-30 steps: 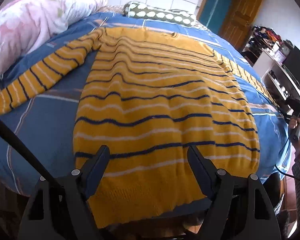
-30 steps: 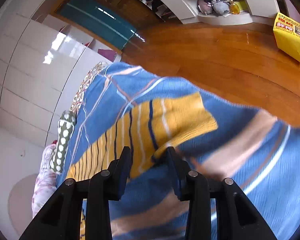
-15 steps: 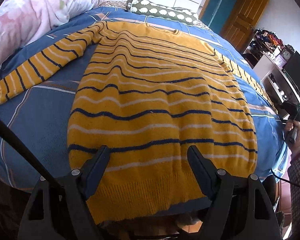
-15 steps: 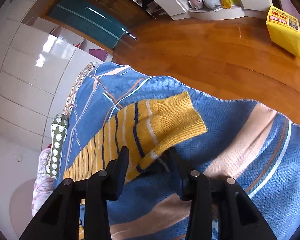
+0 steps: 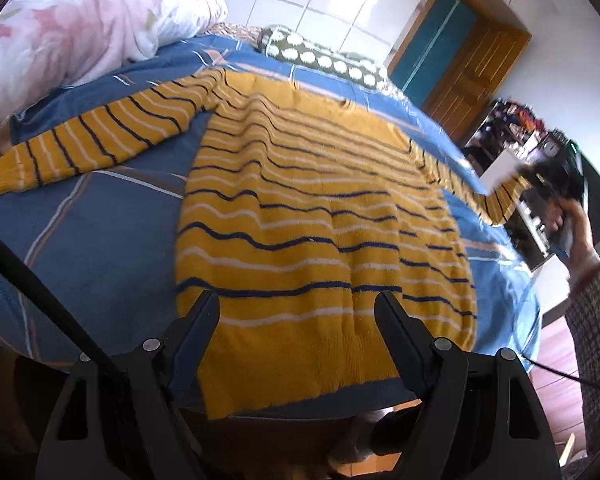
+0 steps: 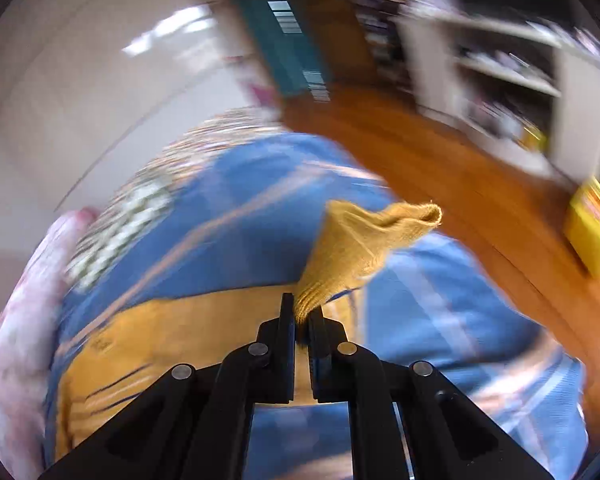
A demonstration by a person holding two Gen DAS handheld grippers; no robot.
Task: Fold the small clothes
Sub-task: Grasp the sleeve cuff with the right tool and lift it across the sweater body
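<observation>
Blue patterned bedspread (image 5: 100, 240) carries the mustard striped sweater (image 5: 308, 220), spread flat just ahead of the left gripper (image 5: 296, 320), whose fingers stand open and empty. The right gripper (image 6: 302, 316) has just closed, its fingers pinching the sleeve cuff (image 6: 364, 236), which sticks up beyond the fingertips.
</observation>
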